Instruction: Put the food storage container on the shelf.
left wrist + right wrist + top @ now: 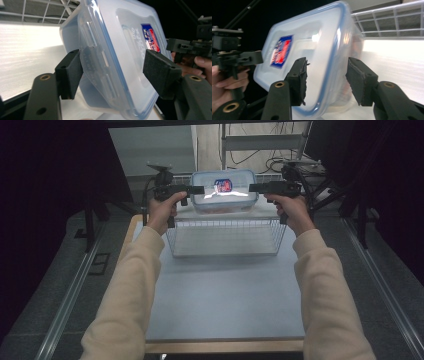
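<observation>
Level, both arms outstretched, left gripper and right gripper flanking container.

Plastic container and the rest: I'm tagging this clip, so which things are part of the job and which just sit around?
In the job:
plastic container
wire basket
left tongs
right tongs

Just there:
table
cables

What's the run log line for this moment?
box lidded, above basket | left tool at one end | right tool at other | grip unclear
</observation>
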Motion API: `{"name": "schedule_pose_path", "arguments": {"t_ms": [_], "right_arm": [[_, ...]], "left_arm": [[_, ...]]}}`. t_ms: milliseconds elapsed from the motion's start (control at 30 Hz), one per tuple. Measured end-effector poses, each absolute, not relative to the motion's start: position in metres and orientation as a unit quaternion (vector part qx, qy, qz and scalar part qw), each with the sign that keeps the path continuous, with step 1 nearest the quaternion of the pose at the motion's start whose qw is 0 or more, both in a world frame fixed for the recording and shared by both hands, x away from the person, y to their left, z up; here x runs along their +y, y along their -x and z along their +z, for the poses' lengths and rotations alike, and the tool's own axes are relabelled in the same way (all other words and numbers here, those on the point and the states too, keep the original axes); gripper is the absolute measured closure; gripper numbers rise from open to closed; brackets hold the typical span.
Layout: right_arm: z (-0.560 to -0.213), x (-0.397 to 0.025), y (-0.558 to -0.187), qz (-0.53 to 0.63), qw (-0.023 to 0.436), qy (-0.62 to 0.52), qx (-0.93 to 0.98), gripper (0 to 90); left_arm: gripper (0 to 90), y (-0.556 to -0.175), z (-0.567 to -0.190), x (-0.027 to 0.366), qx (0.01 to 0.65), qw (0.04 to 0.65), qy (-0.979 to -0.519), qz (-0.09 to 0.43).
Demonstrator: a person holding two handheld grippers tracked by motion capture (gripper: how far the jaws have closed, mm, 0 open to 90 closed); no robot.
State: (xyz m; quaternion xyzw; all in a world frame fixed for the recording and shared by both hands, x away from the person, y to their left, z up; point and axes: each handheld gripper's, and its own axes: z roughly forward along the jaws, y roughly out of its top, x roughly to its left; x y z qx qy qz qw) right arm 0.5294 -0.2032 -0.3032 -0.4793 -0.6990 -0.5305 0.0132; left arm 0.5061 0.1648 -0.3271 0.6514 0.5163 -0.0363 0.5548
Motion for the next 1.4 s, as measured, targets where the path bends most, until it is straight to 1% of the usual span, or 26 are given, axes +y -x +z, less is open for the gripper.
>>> {"name": "schedule_pose_path", "arguments": {"t_ms": [200, 300, 433, 500, 600, 667, 767, 867, 933, 1033, 1067, 1100, 1233, 1267, 1300, 1400], "right_arm": [[-0.303, -0.199, -0.528, -0.524, 0.000, 0.485, -0.700, 47.4], [-0.304, -0.198, -0.527, -0.521, -0.013, 0.488, -0.700, 46.4], [-0.304, -0.197, -0.524, -0.529, -0.021, 0.484, -0.697, 43.5], [-0.304, -0.197, -0.523, -0.533, -0.025, 0.481, -0.696, 42.4], [-0.302, -0.198, -0.519, -0.536, -0.033, 0.476, -0.696, 39.7], [-0.301, -0.200, -0.516, -0.543, -0.036, 0.473, -0.694, 39.0], [-0.300, -0.204, -0.511, -0.546, -0.038, 0.466, -0.695, 36.7], [-0.300, -0.209, -0.502, -0.548, -0.050, 0.453, -0.702, 34.5], [-0.299, -0.213, -0.495, -0.550, -0.055, 0.440, -0.708, 32.0], [-0.300, -0.220, -0.484, -0.555, -0.061, 0.429, -0.711, 30.7], [-0.300, -0.220, -0.484, -0.555, -0.061, 0.429, -0.711, 30.7], [-0.301, -0.225, -0.476, -0.560, -0.063, 0.422, -0.710, 30.2], [-0.304, -0.233, -0.455, -0.568, -0.069, 0.405, -0.713, 29.5], [-0.304, -0.233, -0.455, -0.568, -0.069, 0.405, -0.713, 29.5], [-0.307, -0.236, -0.443, -0.568, -0.069, 0.395, -0.719, 28.5], [-0.315, -0.241, -0.424, -0.567, -0.079, 0.377, -0.728, 27.6]], "left_arm": [[27.5, -0.510, -0.331, 0.164, 0.520, 0.553, -0.650, -0.043], [21.6, -0.513, -0.333, 0.162, 0.526, 0.545, -0.651, -0.055], [19.6, -0.511, -0.333, 0.160, 0.529, 0.545, -0.649, -0.043], [15.8, -0.510, -0.332, 0.158, 0.530, 0.540, -0.652, -0.033], [10.7, -0.508, -0.327, 0.159, 0.535, 0.546, -0.644, -0.027], [9.5, -0.506, -0.325, 0.159, 0.535, 0.549, -0.641, -0.024], [9.3, -0.496, -0.318, 0.163, 0.527, 0.550, -0.648, -0.007], [9.8, -0.482, -0.313, 0.166, 0.515, 0.550, -0.658, 0.011], [10.2, -0.471, -0.312, 0.168, 0.503, 0.554, -0.663, 0.011], [10.9, -0.453, -0.312, 0.172, 0.490, 0.552, -0.674, 0.024], [11.1, -0.453, -0.312, 0.172, 0.490, 0.552, -0.674, 0.024], [11.3, -0.440, -0.313, 0.174, 0.480, 0.559, -0.675, 0.028], [11.9, -0.413, -0.317, 0.177, 0.457, 0.570, -0.682, 0.033], [12.0, -0.413, -0.317, 0.177, 0.457, 0.570, -0.682, 0.033], [12.3, -0.398, -0.320, 0.178, 0.447, 0.570, -0.688, 0.043], [13.3, -0.375, -0.328, 0.177, 0.434, 0.570, -0.696, 0.056]]}}
